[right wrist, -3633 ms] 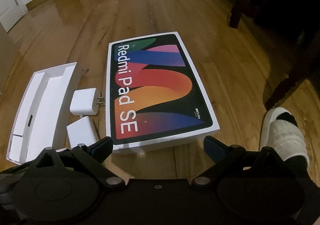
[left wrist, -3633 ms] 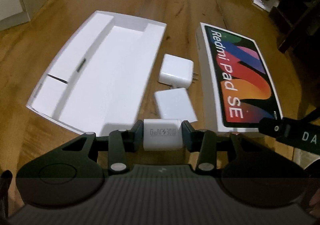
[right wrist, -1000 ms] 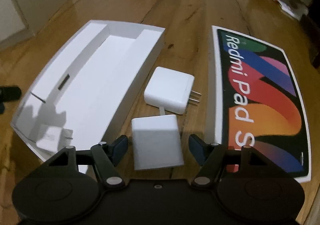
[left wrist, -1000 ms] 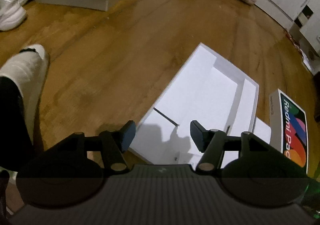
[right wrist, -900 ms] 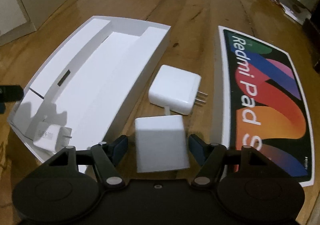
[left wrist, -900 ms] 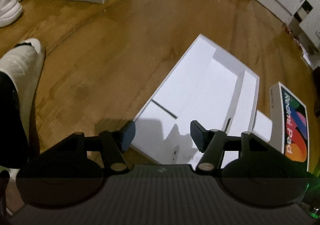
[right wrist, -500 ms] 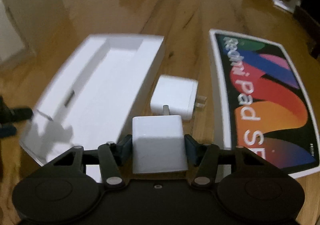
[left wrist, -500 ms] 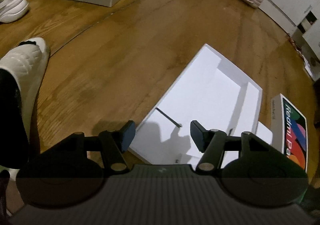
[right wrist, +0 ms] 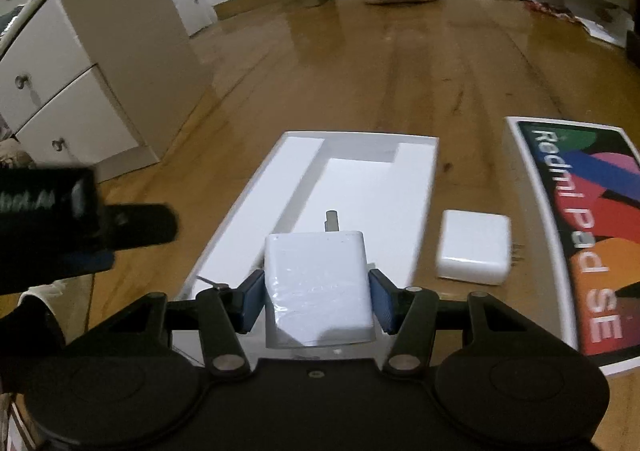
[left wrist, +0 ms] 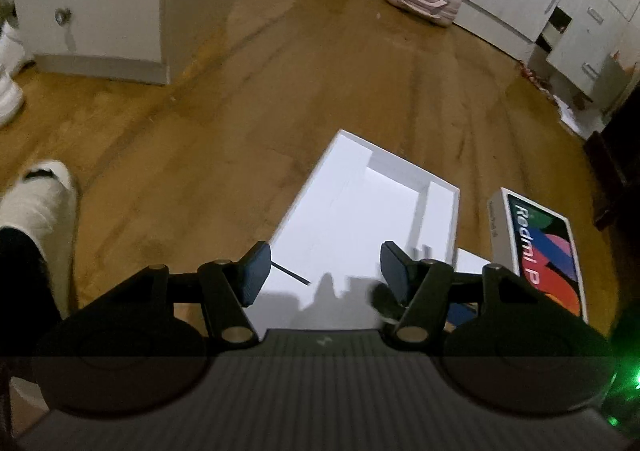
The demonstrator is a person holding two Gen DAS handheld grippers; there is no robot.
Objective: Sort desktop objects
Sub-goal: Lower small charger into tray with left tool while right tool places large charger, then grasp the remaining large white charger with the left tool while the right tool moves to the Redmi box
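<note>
Above near end of white tray [right wrist: 256, 187], right tongs [right wrist: 318, 297] clamping white charger block [right wrist: 318, 287] between both blue pads, prong end pointing away, block lifted off floor [right wrist: 360, 63]. Just right of tray, second white charger [right wrist: 474, 251] lying flat on floor, prongs toward Redmi Pad SE box [right wrist: 576, 219]. Box sitting right of tray, lid up. Over near-left corner of tray, left tongs [left wrist: 320, 271] hanging part open, holding nothing. Far left of tray, white-slippered foot [left wrist: 44, 207] resting on floor.

right tool [right wrist: 317, 301] gripping white charger [right wrist: 318, 289], seemingly above tray [right wrist: 352, 187]
</note>
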